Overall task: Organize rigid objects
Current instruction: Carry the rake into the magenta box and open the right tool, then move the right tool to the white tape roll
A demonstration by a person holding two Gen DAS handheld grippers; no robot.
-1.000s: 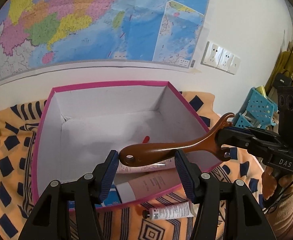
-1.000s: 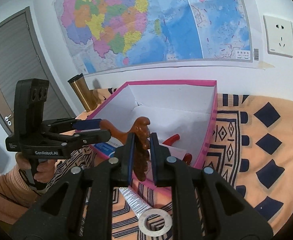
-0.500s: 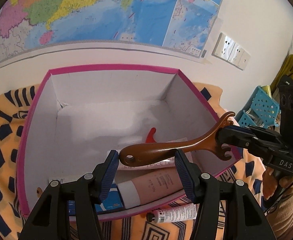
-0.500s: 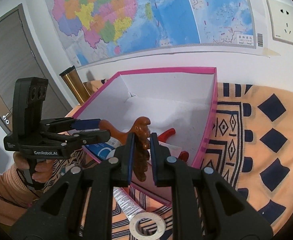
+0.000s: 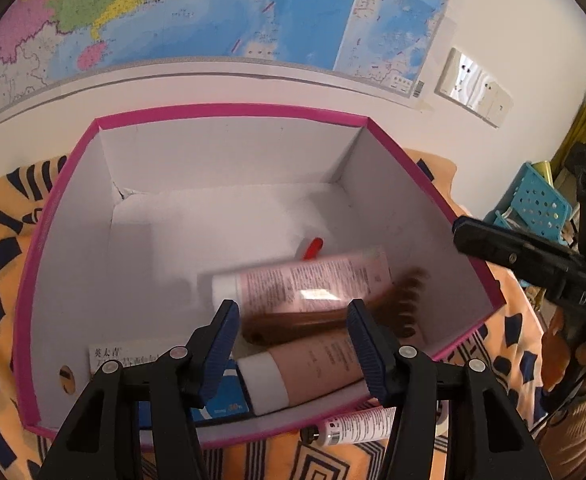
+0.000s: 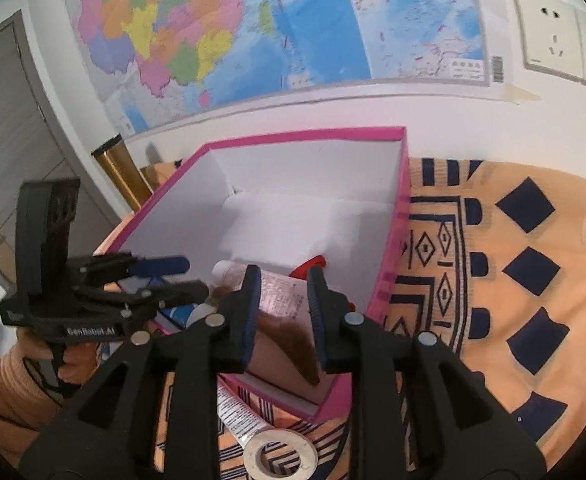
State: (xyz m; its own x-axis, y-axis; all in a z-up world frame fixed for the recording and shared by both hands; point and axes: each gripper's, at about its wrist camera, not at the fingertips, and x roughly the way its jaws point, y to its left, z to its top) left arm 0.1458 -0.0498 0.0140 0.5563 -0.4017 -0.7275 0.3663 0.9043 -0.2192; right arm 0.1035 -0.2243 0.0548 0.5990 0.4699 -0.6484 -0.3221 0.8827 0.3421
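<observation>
Landmark: pink box on patterned cloth. Left gripper spread wide above near box wall, holding nothing. Inside box, left to right: white carton with print and blue pack at near-left corner, beige tube along near wall, pink tube mid-floor, red-handled item behind it, brown comb-like tool blurred between the tubes, apparently just dropped in. Right gripper parted, empty, over near-right corner of box. Judged well along: several items boxed. Left outside, against near wall: small tube and tape ring. Tool shape smeared by motion; red item mostly hidden; box floor under grippers not visible.
</observation>
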